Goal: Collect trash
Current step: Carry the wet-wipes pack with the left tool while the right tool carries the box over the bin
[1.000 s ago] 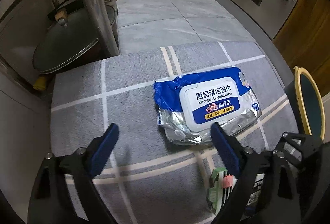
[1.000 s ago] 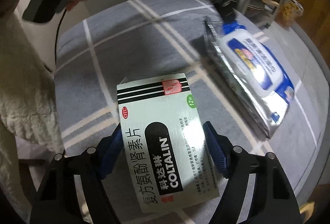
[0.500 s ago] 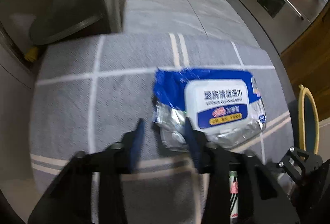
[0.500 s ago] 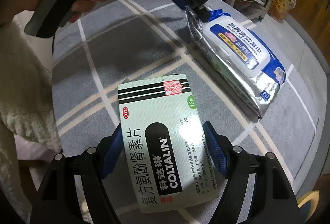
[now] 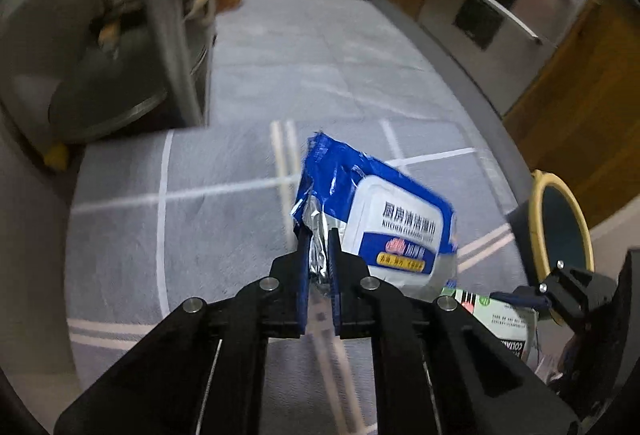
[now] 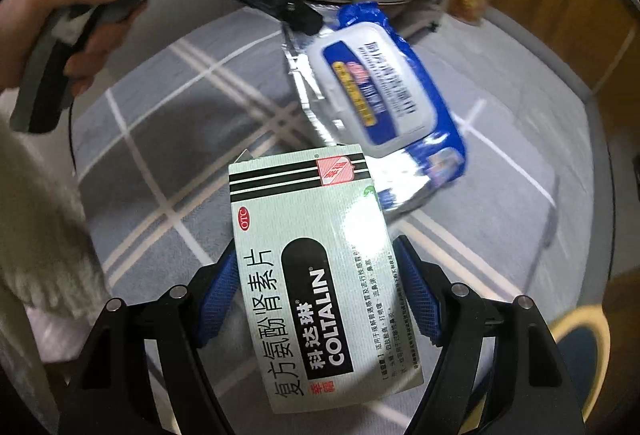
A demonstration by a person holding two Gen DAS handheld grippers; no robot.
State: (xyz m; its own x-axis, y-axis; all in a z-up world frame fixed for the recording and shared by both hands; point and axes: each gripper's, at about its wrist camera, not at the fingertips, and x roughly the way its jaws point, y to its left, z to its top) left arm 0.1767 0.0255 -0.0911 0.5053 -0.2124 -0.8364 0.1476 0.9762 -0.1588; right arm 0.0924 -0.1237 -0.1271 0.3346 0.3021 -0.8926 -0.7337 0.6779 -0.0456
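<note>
Left tool [image 5: 319,255] closing on tilted wipes pack [image 5: 384,219], long axis slanting down-right.

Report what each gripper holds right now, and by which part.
Left gripper, jaws closing: pinches the wipes pack by its crumpled silver end seam. Right gripper: clamps the medicine box across its two long sides.

wipes pack [image 5: 396,231] above rug [image 5: 180,235], bin [image 5: 560,223] right of it
</note>
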